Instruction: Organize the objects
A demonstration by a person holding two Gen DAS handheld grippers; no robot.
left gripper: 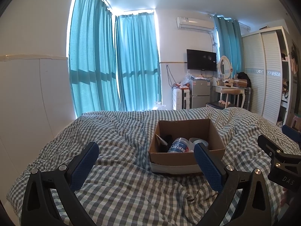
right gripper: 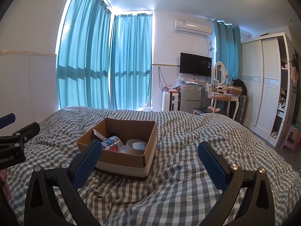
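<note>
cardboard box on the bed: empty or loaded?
Loaded. The cardboard box holds a clear bottle lying on its side and a tape roll; a dark item behind is unidentifiable.

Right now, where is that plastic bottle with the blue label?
The bottle lies on its side inside the cardboard box on the checked bedspread, beside a tape roll.

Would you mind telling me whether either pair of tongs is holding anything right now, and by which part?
Nothing is held. The left tongs and the right tongs both stand open and empty above the checked bedspread, short of the cardboard box.

Both wrist views face the box (left gripper: 186, 145) near, from opposite sides.
</note>
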